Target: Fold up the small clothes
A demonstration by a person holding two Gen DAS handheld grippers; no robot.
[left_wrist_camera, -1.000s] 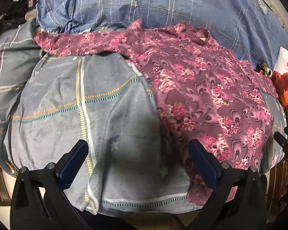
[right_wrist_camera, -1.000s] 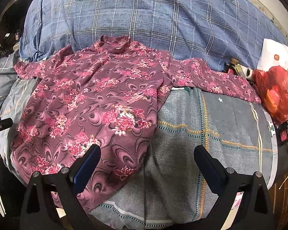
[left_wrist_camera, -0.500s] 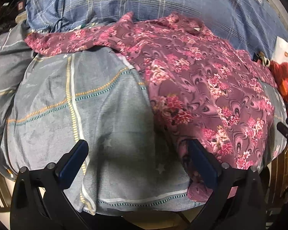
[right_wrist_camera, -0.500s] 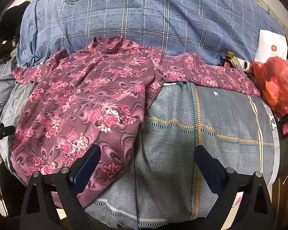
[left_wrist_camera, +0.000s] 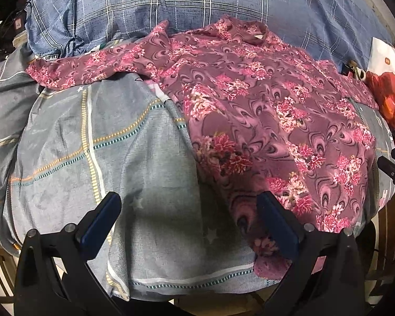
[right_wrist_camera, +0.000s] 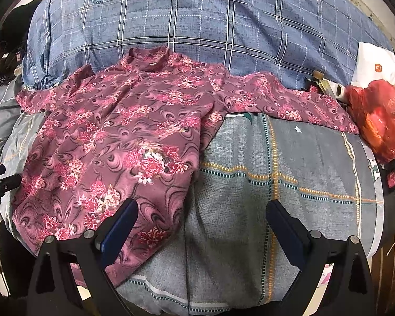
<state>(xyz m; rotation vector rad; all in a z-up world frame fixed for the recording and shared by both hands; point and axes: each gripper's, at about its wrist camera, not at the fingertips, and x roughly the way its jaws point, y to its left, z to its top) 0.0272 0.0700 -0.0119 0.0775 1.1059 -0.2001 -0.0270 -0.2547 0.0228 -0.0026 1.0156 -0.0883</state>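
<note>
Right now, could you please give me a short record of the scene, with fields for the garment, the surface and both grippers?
garment: floral shirt, spread flat, sleeves out to both sides, collar away from the cameras
surface: grey checked blanket, with a blue plaid quilt behind
left gripper: open, empty, at the shirt's hem corner
right gripper: open, empty, at the opposite hem corner
clutter: red bag beside one sleeve end
fold: not yet begun

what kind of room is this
Most likely a bedroom: a maroon floral long-sleeved top lies spread on a grey checked bedsheet, with a blue plaid quilt bunched behind it.
</note>
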